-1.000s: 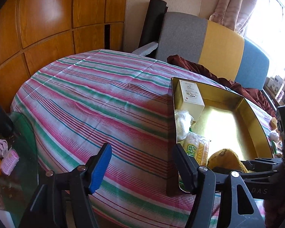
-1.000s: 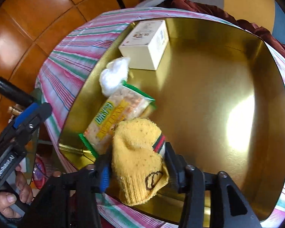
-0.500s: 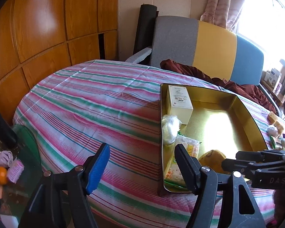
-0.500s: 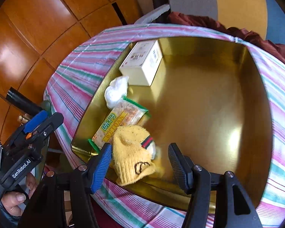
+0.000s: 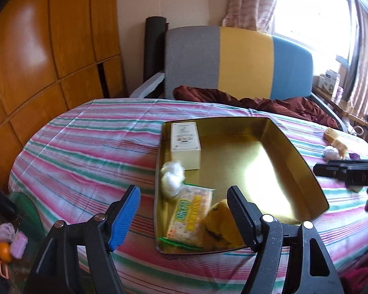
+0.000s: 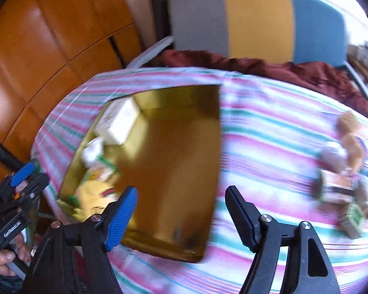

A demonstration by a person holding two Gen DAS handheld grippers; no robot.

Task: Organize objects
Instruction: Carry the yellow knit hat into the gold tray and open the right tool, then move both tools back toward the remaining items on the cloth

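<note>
The right gripper [image 6: 181, 210] has just been opening its jaws, which stand wide with nothing between them, above the near edge of the gold tray [image 6: 216, 147] and the striped cloth [image 6: 269, 147]. To its left, in the tray's near left corner, lies the yellow sock [image 6: 95, 196]; beyond it sit a cracker packet [image 5: 191, 215], a white wad [image 5: 173, 178] and a cream box [image 5: 185, 144] along the tray's left wall. Ahead to its right, a blurred cluster of loose items [image 6: 343, 171] rests on the cloth. The left gripper [image 5: 184, 210] has also been opening, wide and empty, with the tray's near left corner just ahead of it.
</note>
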